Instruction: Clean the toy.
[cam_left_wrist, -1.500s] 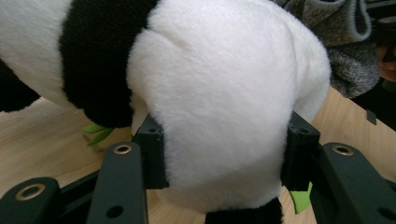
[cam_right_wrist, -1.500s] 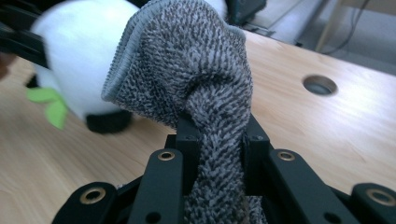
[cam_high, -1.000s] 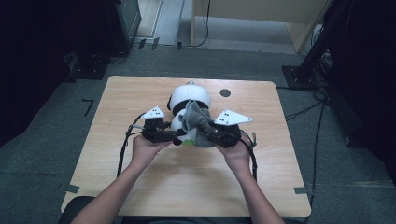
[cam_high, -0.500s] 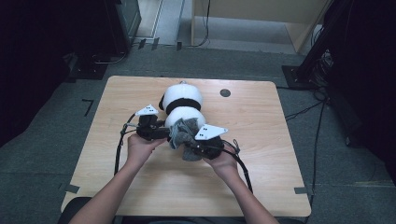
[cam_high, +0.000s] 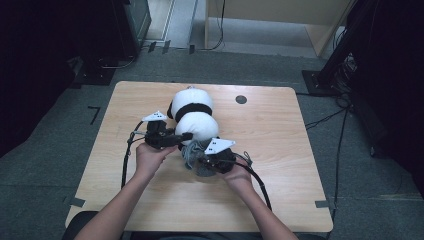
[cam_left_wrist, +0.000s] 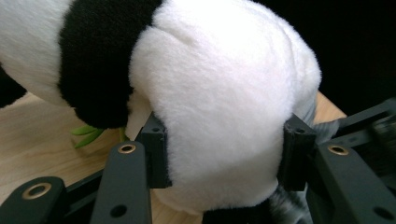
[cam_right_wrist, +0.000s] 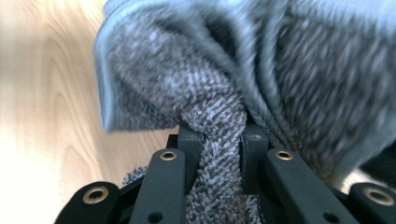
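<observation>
A black-and-white panda plush (cam_high: 192, 112) lies at the middle of the wooden table (cam_high: 280, 165). My left gripper (cam_high: 186, 136) comes in from the left, shut on the plush's near white part (cam_left_wrist: 224, 93), and both pads (cam_left_wrist: 156, 149) press into the fur. Just in front of the plush, low over the table, my right gripper (cam_high: 204, 162) is shut on a bunched grey knitted cloth (cam_high: 192, 152). In the right gripper view a twisted fold of the cloth (cam_right_wrist: 219, 121) is pinched between the jaws (cam_right_wrist: 223, 140). A small green piece (cam_left_wrist: 86, 133) pokes out under the panda.
A round black hole (cam_high: 241, 99) sits in the tabletop behind the panda. Cables (cam_high: 125, 160) trail from both grippers towards the near edge. Dark equipment stands around the table, with a wooden cabinet (cam_high: 280, 10) at the back.
My right gripper has come down and towards the near edge with the grey cloth, off the top of the panda to its front. The left gripper has stayed on the plush.
</observation>
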